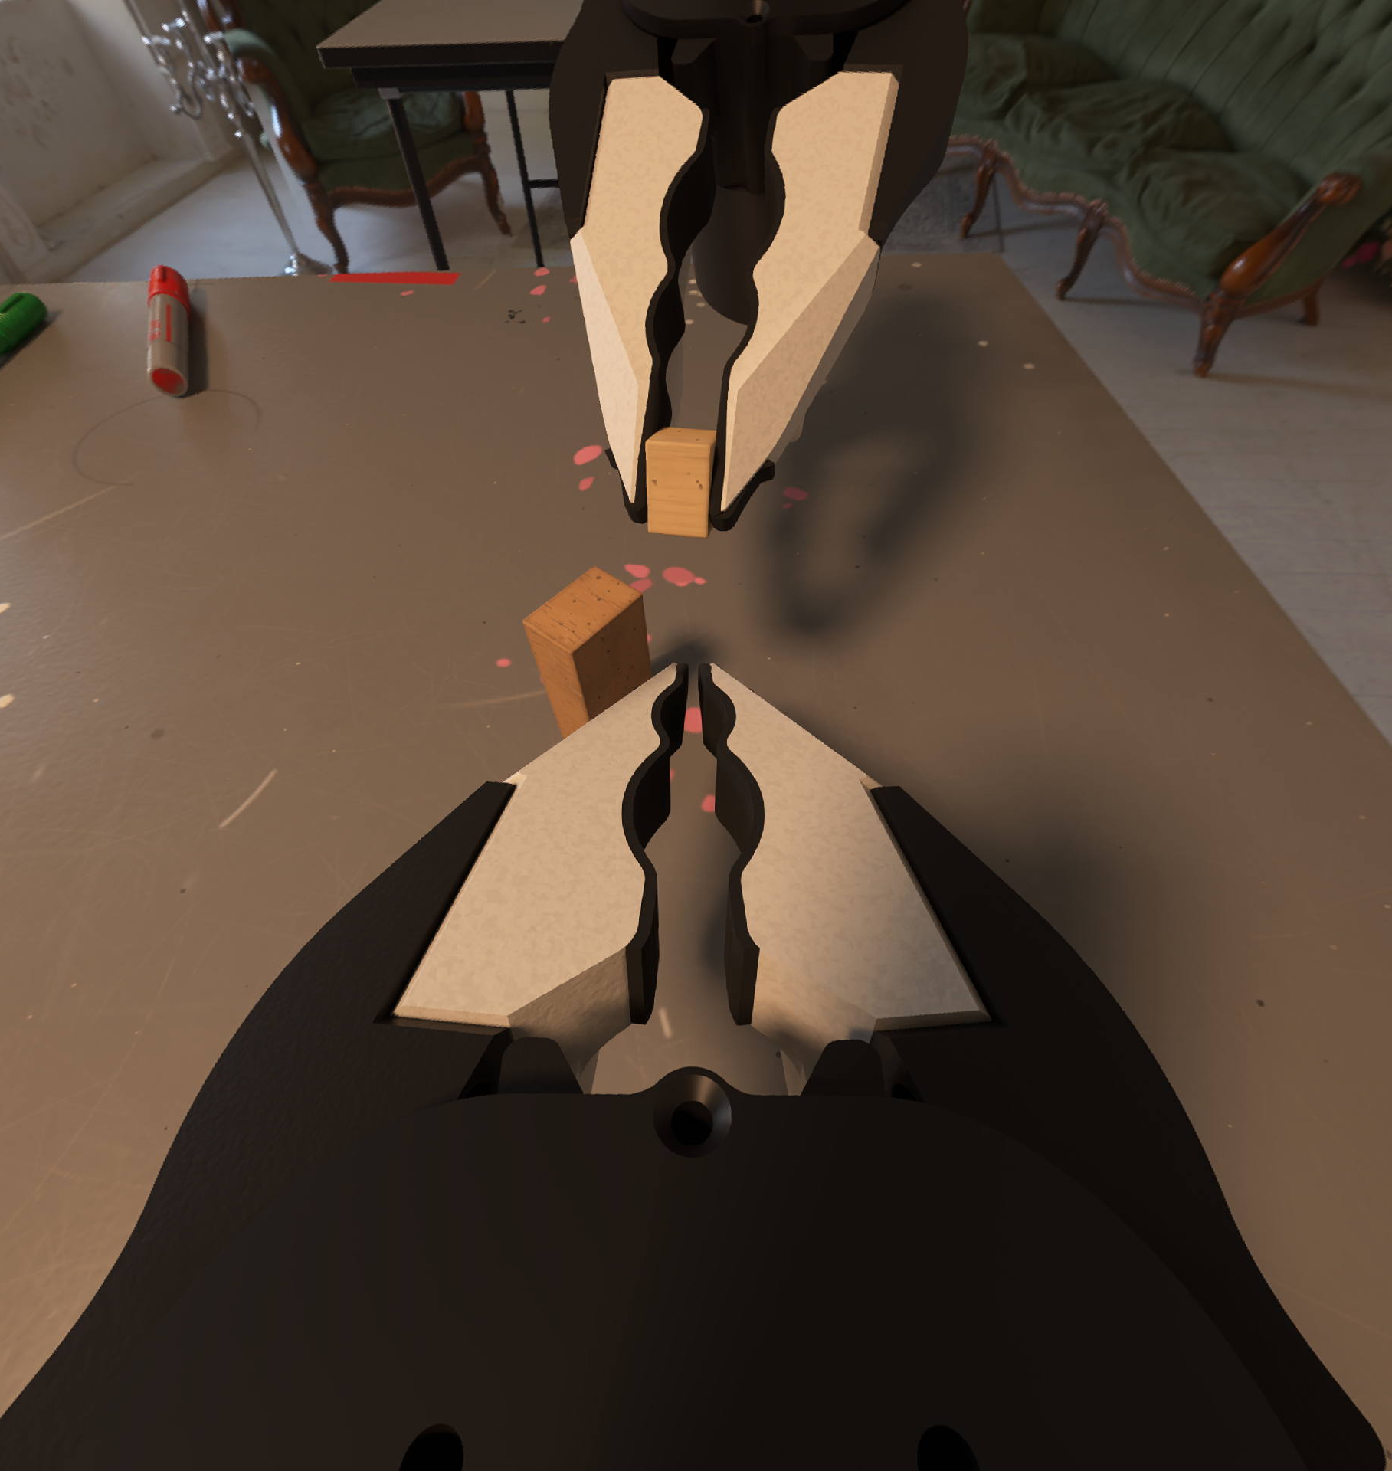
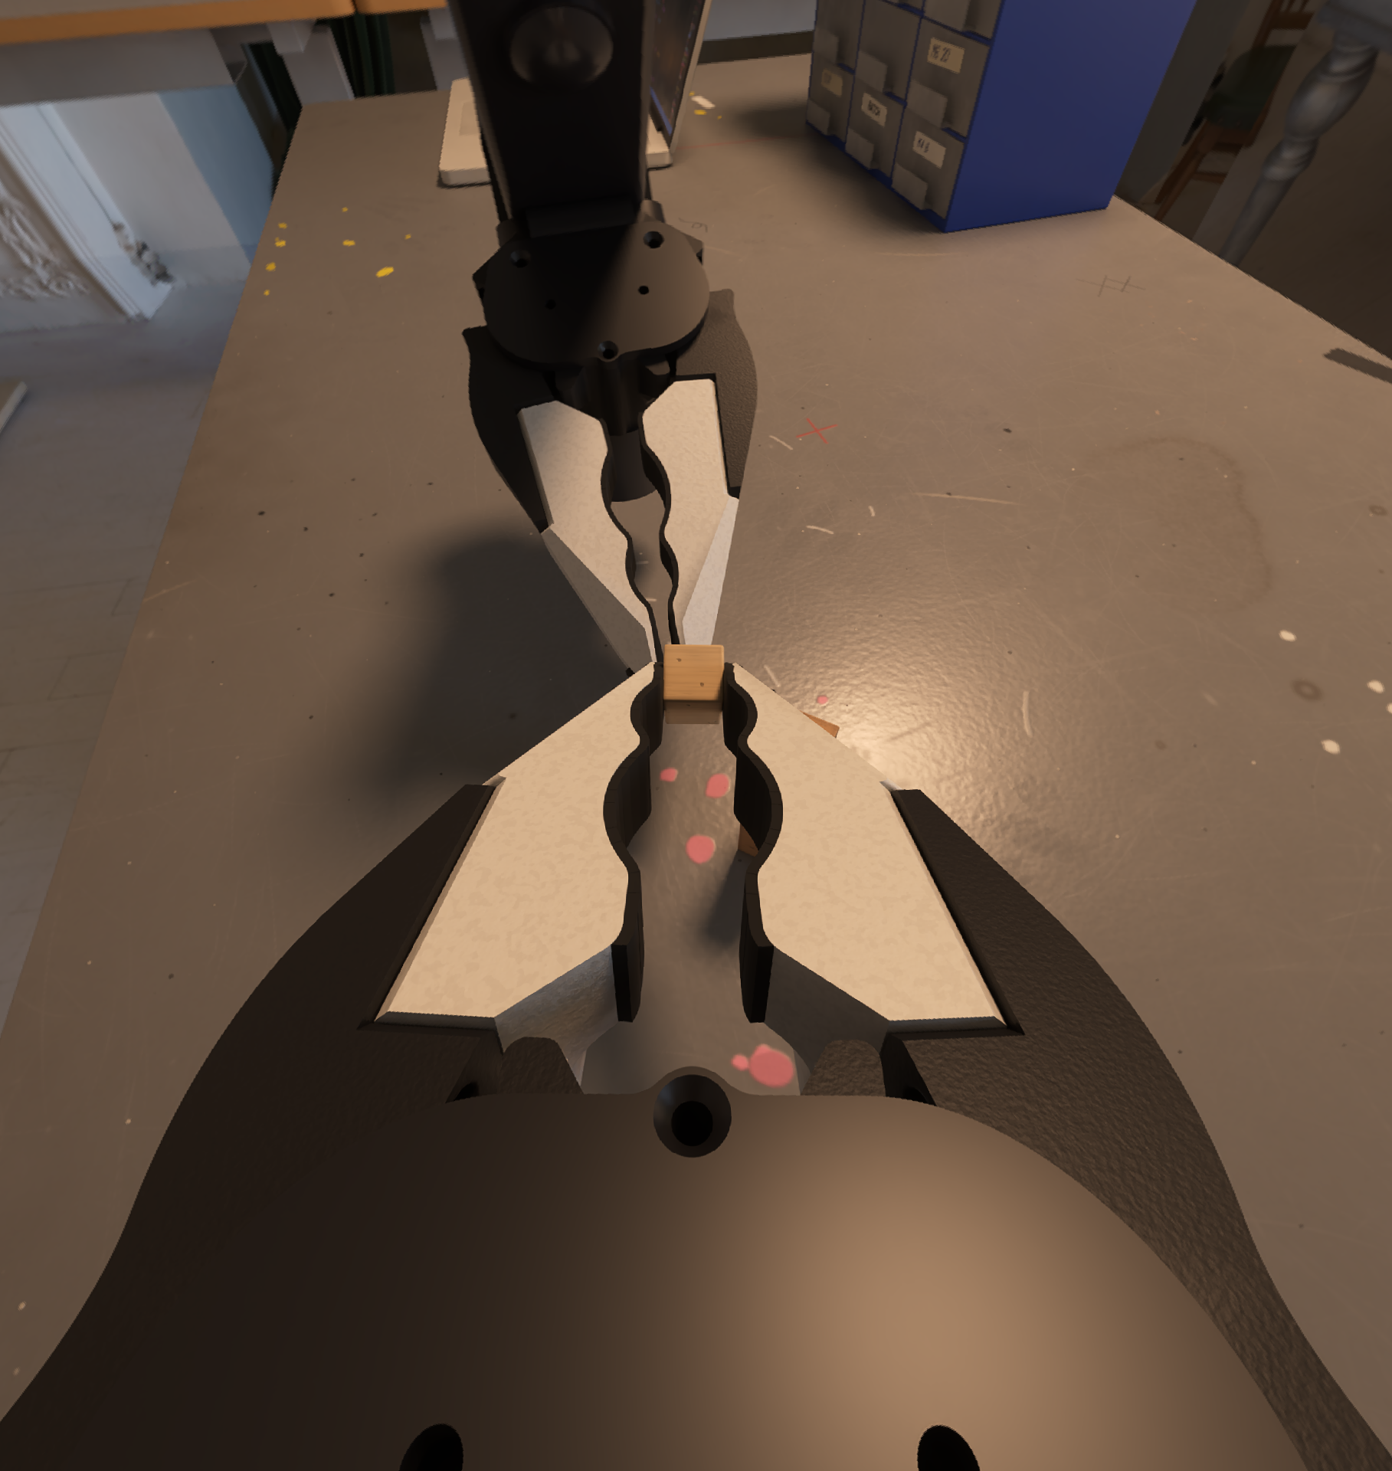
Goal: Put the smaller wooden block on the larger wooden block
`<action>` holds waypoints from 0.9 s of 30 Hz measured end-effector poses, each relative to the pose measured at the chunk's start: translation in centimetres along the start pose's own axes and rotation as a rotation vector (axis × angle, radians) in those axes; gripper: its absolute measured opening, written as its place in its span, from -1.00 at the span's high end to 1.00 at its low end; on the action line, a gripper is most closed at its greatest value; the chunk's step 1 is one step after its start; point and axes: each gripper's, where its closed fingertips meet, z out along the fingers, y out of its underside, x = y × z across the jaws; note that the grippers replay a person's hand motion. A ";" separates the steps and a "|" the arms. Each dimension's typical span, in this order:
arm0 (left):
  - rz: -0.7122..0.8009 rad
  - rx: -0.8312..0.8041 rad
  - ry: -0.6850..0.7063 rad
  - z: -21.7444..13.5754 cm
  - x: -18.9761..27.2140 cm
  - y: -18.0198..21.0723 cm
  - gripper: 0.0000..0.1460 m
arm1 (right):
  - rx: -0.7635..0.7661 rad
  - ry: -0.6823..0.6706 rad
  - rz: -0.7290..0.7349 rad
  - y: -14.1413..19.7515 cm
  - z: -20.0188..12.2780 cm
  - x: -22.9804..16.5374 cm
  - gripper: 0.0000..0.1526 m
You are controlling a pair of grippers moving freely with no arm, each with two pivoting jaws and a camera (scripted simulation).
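Note:
The smaller wooden block [image 1: 679, 481], pale, is held above the table between the fingertips of my right gripper [image 1: 679, 517], which comes in from the far side. The larger wooden block [image 1: 589, 645], darker, stands upright on the table just below and left of it, beside my left gripper [image 1: 692, 670]. My left gripper is shut and empty, its tips close to the larger block's right side. In the right wrist view my right gripper [image 2: 693, 686] is shut on the smaller block [image 2: 693, 673]. The left gripper [image 2: 671, 637] faces it. Only slivers of the larger block [image 2: 824, 726] show behind my right finger.
The grey-brown table [image 1: 278, 637] carries pink paint spots. A red marker [image 1: 169, 330] and a green marker [image 1: 0, 330] lie at its far left. A blue drawer cabinet [image 2: 955, 103] and a white flat object [image 2: 462, 135] stand at the other end.

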 end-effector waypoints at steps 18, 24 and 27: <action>-0.132 0.207 0.122 -1.7 0.1 -2.7 0.97 | -0.043 -0.086 0.005 -3.1 -0.3 0.0 0.82; -0.140 0.224 0.138 -1.9 0.2 -2.9 0.97 | -0.059 -0.100 -0.010 -3.5 -0.2 0.0 0.82; -0.143 0.232 0.128 -2.0 -0.1 -3.0 0.97 | -0.065 -0.083 -0.016 -3.7 -0.1 0.2 0.82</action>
